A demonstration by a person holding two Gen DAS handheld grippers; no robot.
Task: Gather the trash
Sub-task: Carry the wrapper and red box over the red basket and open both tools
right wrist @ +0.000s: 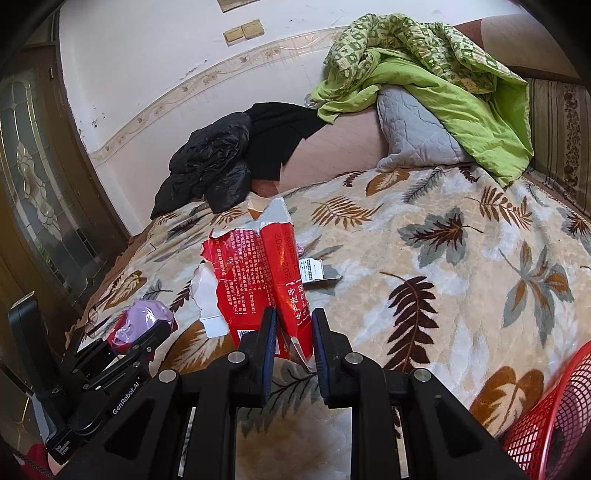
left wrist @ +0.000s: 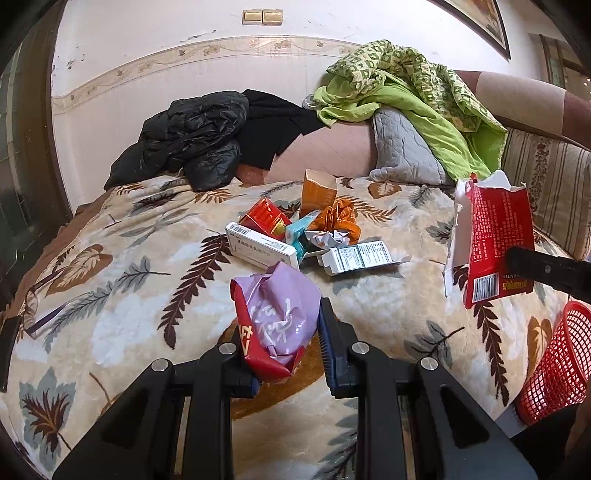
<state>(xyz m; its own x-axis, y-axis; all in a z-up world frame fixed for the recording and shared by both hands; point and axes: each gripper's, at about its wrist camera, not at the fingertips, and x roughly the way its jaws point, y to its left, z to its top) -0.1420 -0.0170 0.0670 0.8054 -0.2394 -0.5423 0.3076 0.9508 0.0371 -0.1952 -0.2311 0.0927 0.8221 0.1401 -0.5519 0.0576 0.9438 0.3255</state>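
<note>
Left wrist view: left gripper fingers clamp purple-red wrapper; right gripper fingers clamp torn red box.

Count: two tools; one red mesh basket; two white cartons; one grey pillow; two wall switches.

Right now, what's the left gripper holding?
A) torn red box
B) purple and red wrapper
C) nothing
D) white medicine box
B: the left gripper has its fingers shut on the purple and red wrapper; the torn red box is in the right gripper, and the white medicine box lies on the blanket.
</note>
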